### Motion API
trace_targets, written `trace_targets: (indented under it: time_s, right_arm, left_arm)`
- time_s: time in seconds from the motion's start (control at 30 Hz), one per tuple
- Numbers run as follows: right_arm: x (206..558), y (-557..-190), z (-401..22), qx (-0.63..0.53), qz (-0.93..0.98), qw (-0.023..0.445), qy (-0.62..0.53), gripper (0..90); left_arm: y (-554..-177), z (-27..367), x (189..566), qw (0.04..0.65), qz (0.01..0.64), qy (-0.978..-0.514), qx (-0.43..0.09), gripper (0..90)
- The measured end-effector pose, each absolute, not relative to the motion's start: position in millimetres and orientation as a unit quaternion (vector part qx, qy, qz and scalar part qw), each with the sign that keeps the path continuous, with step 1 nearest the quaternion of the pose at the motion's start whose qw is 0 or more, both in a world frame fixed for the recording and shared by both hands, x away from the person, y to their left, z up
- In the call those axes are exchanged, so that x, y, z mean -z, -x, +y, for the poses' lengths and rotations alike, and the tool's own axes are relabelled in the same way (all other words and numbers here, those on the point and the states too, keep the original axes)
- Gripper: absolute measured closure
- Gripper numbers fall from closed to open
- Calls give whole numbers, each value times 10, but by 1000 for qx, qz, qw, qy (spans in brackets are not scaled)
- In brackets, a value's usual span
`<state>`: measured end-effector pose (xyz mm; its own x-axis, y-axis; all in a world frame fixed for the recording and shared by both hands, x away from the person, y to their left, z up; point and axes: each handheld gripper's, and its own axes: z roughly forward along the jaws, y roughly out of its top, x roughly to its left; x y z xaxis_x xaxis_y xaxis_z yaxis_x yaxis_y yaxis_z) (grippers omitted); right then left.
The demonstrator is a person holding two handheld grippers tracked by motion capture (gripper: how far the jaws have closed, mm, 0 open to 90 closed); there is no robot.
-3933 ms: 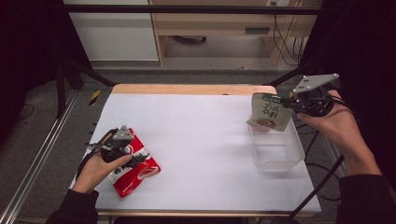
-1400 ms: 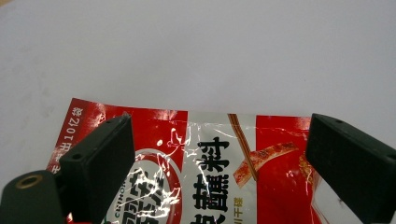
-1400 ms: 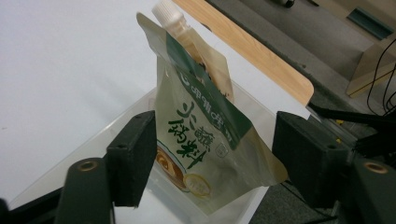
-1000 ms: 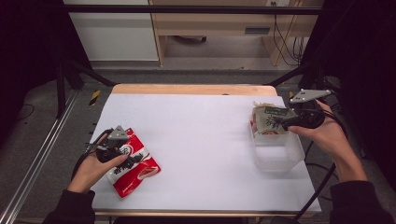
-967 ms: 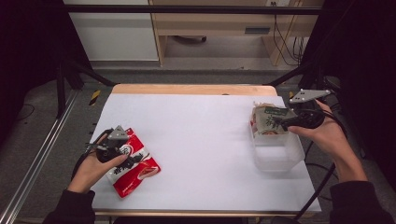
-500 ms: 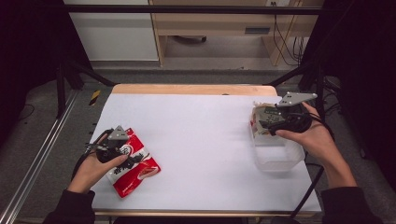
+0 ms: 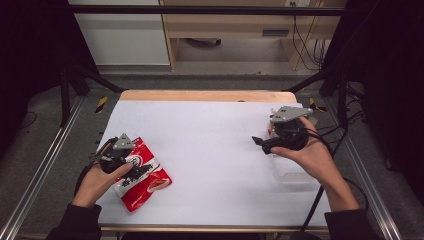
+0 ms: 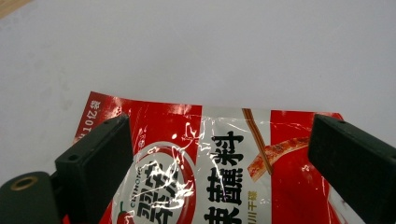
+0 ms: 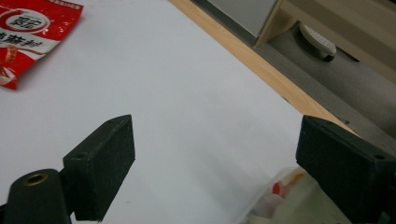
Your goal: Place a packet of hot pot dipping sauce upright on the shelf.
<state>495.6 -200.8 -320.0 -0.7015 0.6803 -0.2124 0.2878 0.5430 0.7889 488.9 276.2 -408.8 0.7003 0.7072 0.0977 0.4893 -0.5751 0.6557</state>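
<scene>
Hand-held grippers at the two side edges of the table, both empty.

Your right hand-held gripper point(image 7: 261, 143) has just been opening; its jaws stand wide with nothing between them, beside the clear container point(image 7: 290, 172) near the right edge, where a packet point(image 9: 280, 193) lies. Your left hand-held gripper point(image 8: 219, 154) hovers wide open over the red sauce packet point(image 7: 142, 175), which lies flat near the front-left corner. Judge this packet light, soft and slippery; pinch it at a sealed edge.

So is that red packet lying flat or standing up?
Flat. The red packet lies printed face up on the white table, with the left gripper over it, its jaws wide apart.
</scene>
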Motion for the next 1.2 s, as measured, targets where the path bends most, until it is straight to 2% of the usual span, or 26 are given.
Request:
trace_targets:
  time_s: [0.5, 0.7, 1.2]
  right_arm:
    - [3565, -4868, -1284, -393, 851, 216, -274, 131]
    - [3717, -4863, -1136, -391, 851, 205, -284, 163]
    - [4252, -4793, -876, -388, 849, 196, -301, 107]
  left_arm:
    - [-4859, 2825, 4097, 285, 352, -875, -170, 70]
    - [-4841, 2893, 4074, 284, 359, -872, -174, 66]
    - [-4737, 3161, 4029, 275, 383, -862, -187, 65]
